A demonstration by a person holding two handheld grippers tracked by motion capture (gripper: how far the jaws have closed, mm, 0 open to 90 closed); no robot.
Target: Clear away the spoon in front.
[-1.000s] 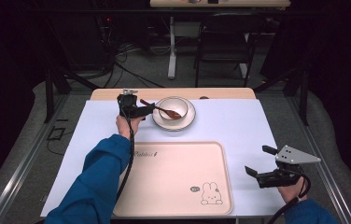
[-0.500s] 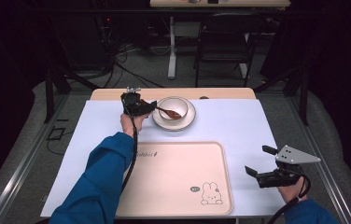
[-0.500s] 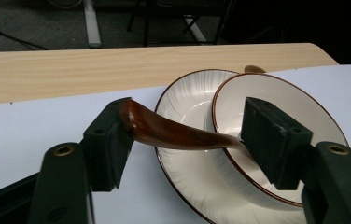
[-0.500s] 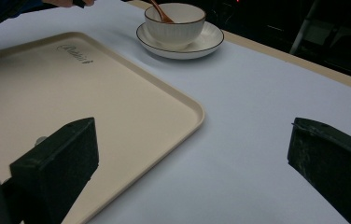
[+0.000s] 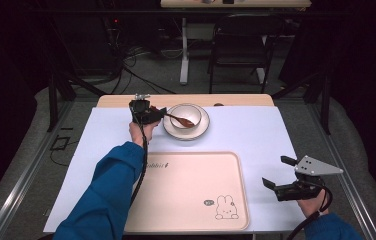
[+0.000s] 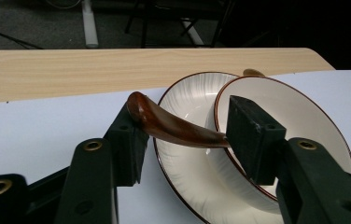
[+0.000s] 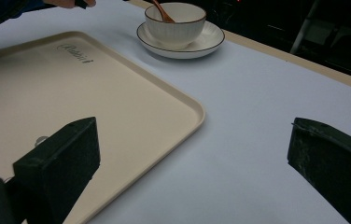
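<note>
Spoon (image 6: 176, 128) first: it is brown and shiny, and its handle pokes out over the rim of my white bowl (image 5: 185, 116). The bowl sits on a white saucer (image 5: 202, 129) with a thin dark line round its edge. Both are at the far side of the table, on the pale sheet (image 5: 256, 135) that covers most of the wooden top (image 5: 246, 100).

My left claw (image 5: 152, 115) is right beside the saucer, reaching toward the spoon. In the left gripper view the handle lies across the gap between my two black jaws. One jaw touches the end of the handle. The other jaw is up by the bowl's rim. The jaws are partly open, with space between them, so I am around the spoon but not squeezing it tight yet. My left hand (image 5: 141, 131) and blue sleeve (image 5: 108, 195) stretch up the table to get there.

My right claw (image 5: 282, 176) is well apart from all that, near the close right corner of the sheet. Its jaws are spread wide and hold nothing. In the right gripper view I see bare sheet between them.

Between my two arms lies a big cream tray (image 5: 186, 192). It has a little bunny (image 5: 224, 207) drawn in one corner and some curly writing (image 7: 75, 52) in another.
</note>
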